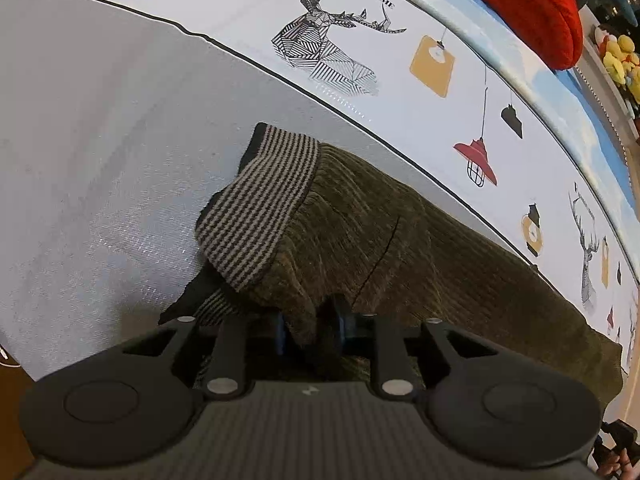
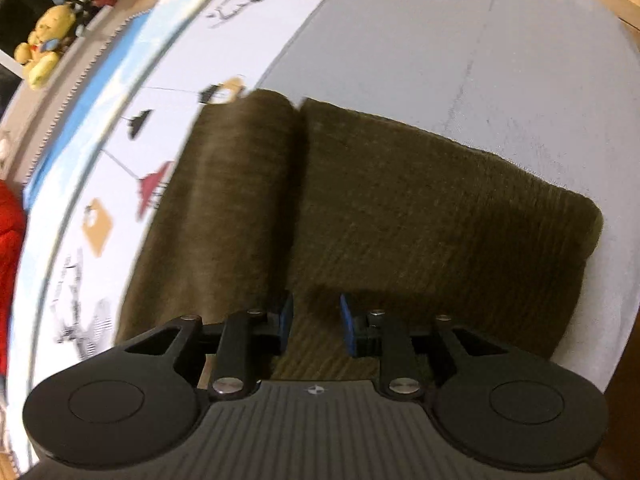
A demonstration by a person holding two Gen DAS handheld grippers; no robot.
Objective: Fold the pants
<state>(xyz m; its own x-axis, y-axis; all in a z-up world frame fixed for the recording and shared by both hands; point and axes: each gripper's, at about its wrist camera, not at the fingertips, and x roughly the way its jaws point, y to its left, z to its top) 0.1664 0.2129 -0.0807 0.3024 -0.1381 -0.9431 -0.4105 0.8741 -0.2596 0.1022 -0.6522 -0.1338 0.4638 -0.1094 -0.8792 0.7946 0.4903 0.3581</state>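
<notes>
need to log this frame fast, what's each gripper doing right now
Left gripper: shut on the pants, near the striped waistband.
Right gripper: open above the pants, holding nothing.

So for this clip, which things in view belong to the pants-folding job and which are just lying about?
Part of the job:
- olive corduroy pants, striped waistband
- left gripper, jaws shut on the pants
- right gripper, jaws open over the pants

Just lying about:
- printed sheet with deer and lamps
- red cushion
- yellow plush toy

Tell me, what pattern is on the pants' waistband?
Thin black and tan stripes on the waistband of the olive corduroy pants, clearest in the left wrist view.
</notes>
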